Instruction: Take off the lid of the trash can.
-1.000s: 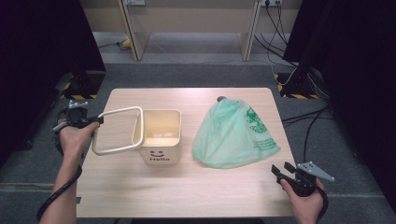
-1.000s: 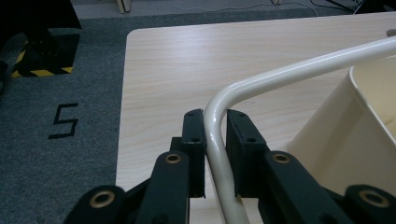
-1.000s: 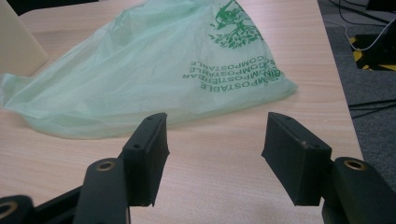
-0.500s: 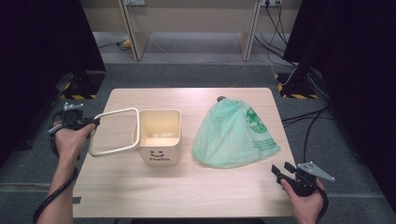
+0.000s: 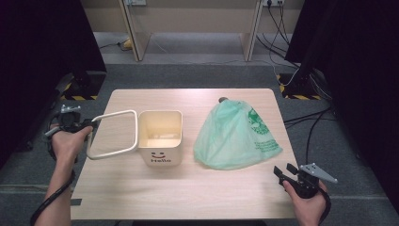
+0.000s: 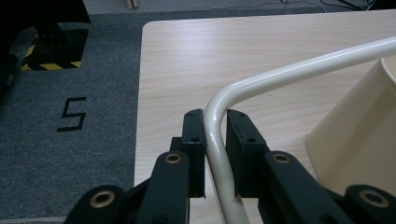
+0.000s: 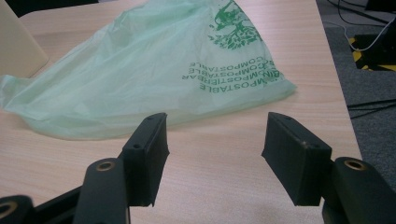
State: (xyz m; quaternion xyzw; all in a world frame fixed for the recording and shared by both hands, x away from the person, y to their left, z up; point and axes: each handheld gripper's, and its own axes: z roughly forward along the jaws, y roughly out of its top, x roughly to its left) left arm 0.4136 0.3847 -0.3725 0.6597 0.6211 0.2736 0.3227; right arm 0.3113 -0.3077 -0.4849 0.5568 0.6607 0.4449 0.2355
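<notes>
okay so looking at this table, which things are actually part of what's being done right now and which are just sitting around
In use:
- left gripper, shut on the cream frame
- cream bin, with the frame at its rim
- green bag, lying flat ahead of the open right gripper

Lying about:
- cables on the floor beyond the table
- striped floor markings

On the table — bin left, bag right (well apart).
</notes>
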